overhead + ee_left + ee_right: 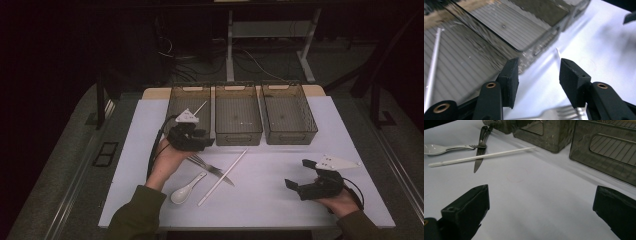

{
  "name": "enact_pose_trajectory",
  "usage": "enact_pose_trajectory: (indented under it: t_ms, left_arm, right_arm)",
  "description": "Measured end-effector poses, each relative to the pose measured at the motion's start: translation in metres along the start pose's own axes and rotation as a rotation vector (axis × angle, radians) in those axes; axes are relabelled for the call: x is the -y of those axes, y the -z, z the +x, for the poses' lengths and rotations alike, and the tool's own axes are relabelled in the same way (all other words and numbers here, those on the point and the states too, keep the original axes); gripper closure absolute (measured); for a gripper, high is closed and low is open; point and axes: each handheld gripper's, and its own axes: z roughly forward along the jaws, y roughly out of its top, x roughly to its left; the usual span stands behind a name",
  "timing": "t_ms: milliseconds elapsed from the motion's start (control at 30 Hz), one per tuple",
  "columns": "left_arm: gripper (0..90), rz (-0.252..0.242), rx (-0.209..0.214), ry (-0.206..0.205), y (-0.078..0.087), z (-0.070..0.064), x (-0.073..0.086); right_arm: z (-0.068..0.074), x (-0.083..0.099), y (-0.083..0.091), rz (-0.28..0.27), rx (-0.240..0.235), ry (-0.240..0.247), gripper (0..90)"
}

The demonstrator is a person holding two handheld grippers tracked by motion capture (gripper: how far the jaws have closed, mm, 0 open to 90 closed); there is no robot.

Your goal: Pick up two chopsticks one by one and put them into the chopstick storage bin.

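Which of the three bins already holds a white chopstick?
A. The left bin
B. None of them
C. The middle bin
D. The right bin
A: a white chopstick lies inside the left bin, close to the open left gripper.

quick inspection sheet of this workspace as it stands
surface: white table, bare at the right
job's things: three bins in a row at the back; one white stick in the left bin; second stick, fork, knife and spoon loose on the table
clutter: nothing seen
grippers: left gripper open above the fork; right gripper open, holding nothing
cables: black cable trails from the left gripper
surroundings: dark floor, desk legs behind
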Motion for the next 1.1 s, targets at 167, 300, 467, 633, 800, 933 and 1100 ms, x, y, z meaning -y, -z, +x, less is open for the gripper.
enact_pose_trajectory:
  t_ms: [167, 300, 467, 633, 800, 933, 1100]
  left_arm:
    - [53.0, 0.007, 0.001, -0.011, 0.000, -0.016, 0.015]
    - [55.4, 0.009, 0.011, -0.018, 0.002, -0.027, 0.026]
    - [57.5, 0.031, 0.025, -0.022, 0.002, -0.037, 0.040]
    - [60.3, 0.053, 0.053, -0.022, 0.000, -0.046, 0.051]
    - [64.6, 0.093, 0.069, -0.044, -0.005, -0.057, 0.058]
    - [66.9, 0.119, 0.075, -0.066, -0.009, -0.065, 0.062]
    - [68.2, 0.154, 0.076, -0.083, -0.016, -0.068, 0.066]
  right_arm:
    - [0.000, 0.000, 0.000, -0.003, 0.002, -0.001, 0.6]
    - [0.000, 0.000, 0.001, -0.004, 0.002, -0.002, 0.6]
    - [0.000, 0.000, 0.000, -0.004, 0.002, 0.000, 0.6]
    - [0.000, 0.000, 0.001, -0.006, 0.003, 0.003, 0.6]
    - [0.001, 0.000, 0.001, -0.003, 0.003, 0.001, 0.6]
    - [0.001, 0.000, 0.002, -0.005, 0.003, -0.001, 0.6]
    - [0.001, 0.000, 0.001, -0.002, 0.002, 0.000, 0.6]
